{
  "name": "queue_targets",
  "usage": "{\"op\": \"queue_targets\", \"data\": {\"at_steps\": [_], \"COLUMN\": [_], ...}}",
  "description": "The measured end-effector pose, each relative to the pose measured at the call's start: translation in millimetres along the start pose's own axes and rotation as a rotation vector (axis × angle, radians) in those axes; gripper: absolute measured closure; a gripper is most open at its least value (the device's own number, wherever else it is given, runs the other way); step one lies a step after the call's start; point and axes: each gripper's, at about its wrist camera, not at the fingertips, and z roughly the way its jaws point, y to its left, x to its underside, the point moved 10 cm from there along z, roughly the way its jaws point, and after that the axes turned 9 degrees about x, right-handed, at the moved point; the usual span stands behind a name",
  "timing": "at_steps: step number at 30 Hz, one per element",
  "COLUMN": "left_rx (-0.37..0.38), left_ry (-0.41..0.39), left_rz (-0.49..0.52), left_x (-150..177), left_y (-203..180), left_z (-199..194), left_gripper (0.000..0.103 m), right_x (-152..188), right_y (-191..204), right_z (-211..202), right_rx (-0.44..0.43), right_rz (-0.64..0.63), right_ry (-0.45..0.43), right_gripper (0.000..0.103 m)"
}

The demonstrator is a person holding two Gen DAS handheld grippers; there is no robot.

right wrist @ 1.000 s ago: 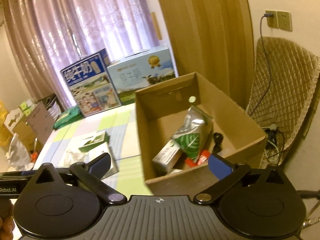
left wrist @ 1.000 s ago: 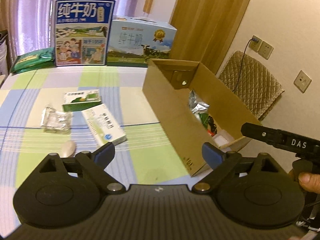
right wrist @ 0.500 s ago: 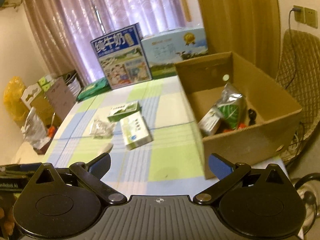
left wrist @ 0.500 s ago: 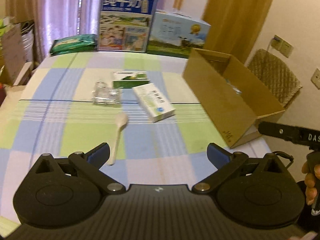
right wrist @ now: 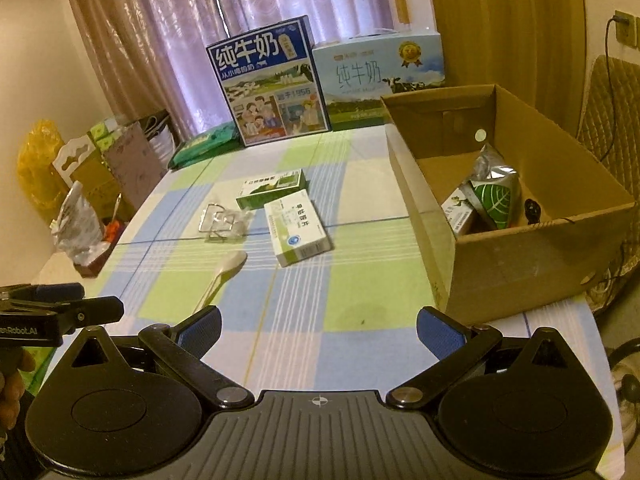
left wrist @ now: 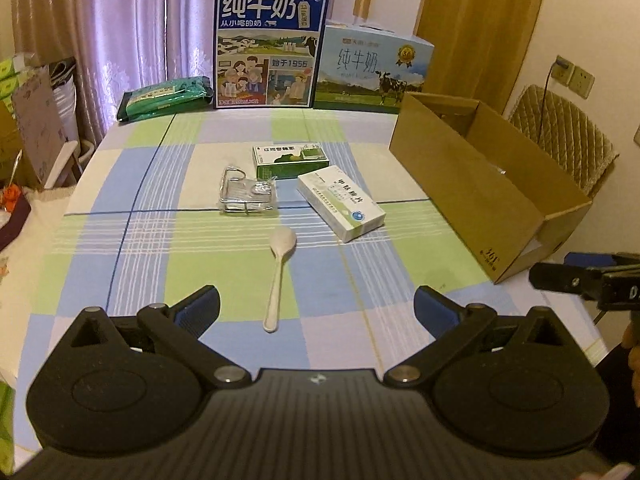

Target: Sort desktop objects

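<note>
On the checked tablecloth lie a white spoon, a white medicine box, a green box and a wire rack in clear wrap. An open cardboard box stands at the table's right; inside it are a silver-green pouch and a small carton. My left gripper hangs open over the near edge, just short of the spoon's handle. My right gripper is open too, empty, near the cardboard box's front corner.
Two milk cartons and a green packet line the table's far edge, before curtains. A padded chair stands right of the cardboard box. Bags and cartons crowd the floor at left. A hand holds the other gripper.
Both grippers have pulled back from the cardboard box toward the table's near edge and turned left; the loose items and spoon now lie ahead. Both stayed open and empty.
</note>
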Motion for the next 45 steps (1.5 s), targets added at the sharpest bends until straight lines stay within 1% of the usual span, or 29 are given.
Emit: {"op": "queue_targets", "data": {"at_steps": [5, 12, 16, 21, 24, 26, 30, 32, 34, 36, 37, 38, 45], "left_rx": [-0.020, -0.025, -0.025, 0.001, 0.007, 0.010, 0.018, 0.018, 0.021, 0.019, 0.019, 0.020, 0.023], "left_ry": [0.026, 0.060, 0.084, 0.108, 0.115, 0.119, 0.127, 0.129, 0.132, 0.132, 0.135, 0.142, 0.159], "left_rz": [0.036, 0.071, 0.084, 0.088, 0.106, 0.115, 0.113, 0.113, 0.107, 0.102, 0.098, 0.095, 0.112], "left_x": [3, 5, 6, 8, 5, 3, 0, 0, 0, 1, 1, 3, 4], "left_y": [10, 22, 29, 36, 41, 45, 51, 54, 57, 59, 61, 63, 64], "left_z": [11, 30, 45, 64, 76, 83, 100, 109, 117, 125, 129, 133, 150], "left_gripper": [0.002, 0.004, 0.007, 0.011, 0.018, 0.026, 0.030, 0.035, 0.038, 0.047, 0.055, 0.061, 0.069], "right_x": [2, 3, 6, 6, 4, 3, -1, -3, -5, -5, -5, -6, -8], "right_y": [4, 11, 14, 17, 18, 19, 21, 23, 24, 25, 25, 25, 29], "right_z": [9, 25, 37, 50, 60, 65, 78, 85, 93, 102, 106, 110, 140], "right_rx": [0.000, -0.004, -0.001, 0.006, 0.010, 0.009, 0.009, 0.011, 0.013, 0.020, 0.022, 0.024, 0.020], "right_rz": [-0.014, -0.024, -0.030, -0.036, -0.039, -0.041, -0.054, -0.064, -0.077, -0.091, -0.097, -0.100, -0.119], "right_ry": [0.010, 0.013, 0.021, 0.025, 0.030, 0.029, 0.025, 0.024, 0.024, 0.025, 0.025, 0.026, 0.029], "right_gripper": [0.002, 0.002, 0.002, 0.002, 0.002, 0.002, 0.002, 0.002, 0.002, 0.002, 0.002, 0.002, 0.002]}}
